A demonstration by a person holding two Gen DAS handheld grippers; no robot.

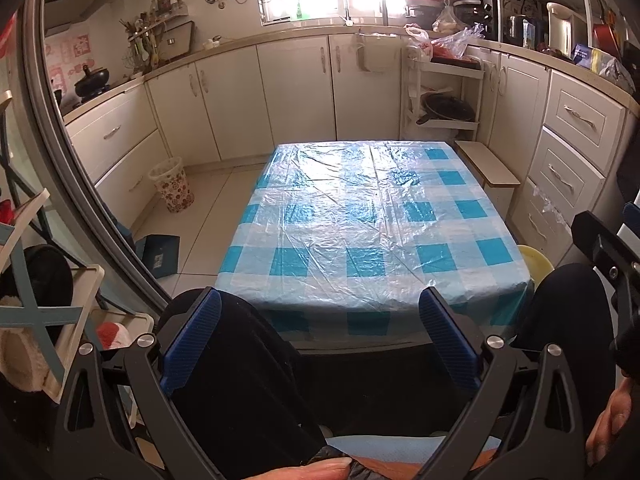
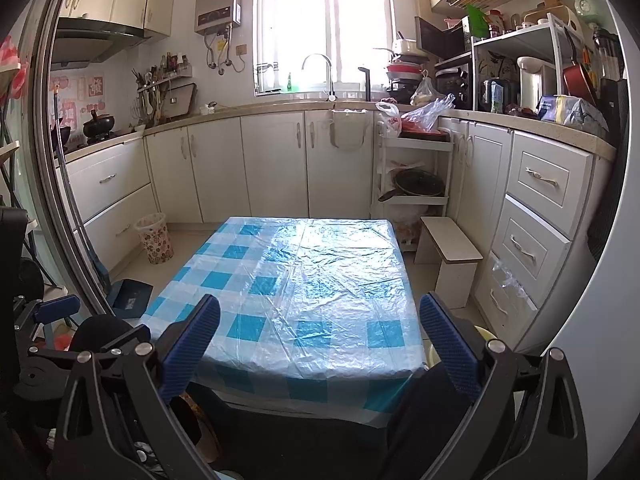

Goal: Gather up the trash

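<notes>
A round floral-patterned waste basket (image 2: pixel 154 238) stands on the floor at far left beside the white cabinets. The blue-and-white checked plastic-covered surface (image 2: pixel 304 280) lies centre. Left tool (image 1: pixel 320 328) and right tool (image 2: pixel 320 332) both hang spread wide, holding nothing, above dark-trousered knees (image 1: pixel 240 344).

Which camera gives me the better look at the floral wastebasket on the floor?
The right wrist view: the wastebasket stands upright and unobstructed by the cabinets, left of the table, its rim and pattern clear. The left wrist view shows it too, but tilted by the fisheye, nearer the door frame.
</notes>
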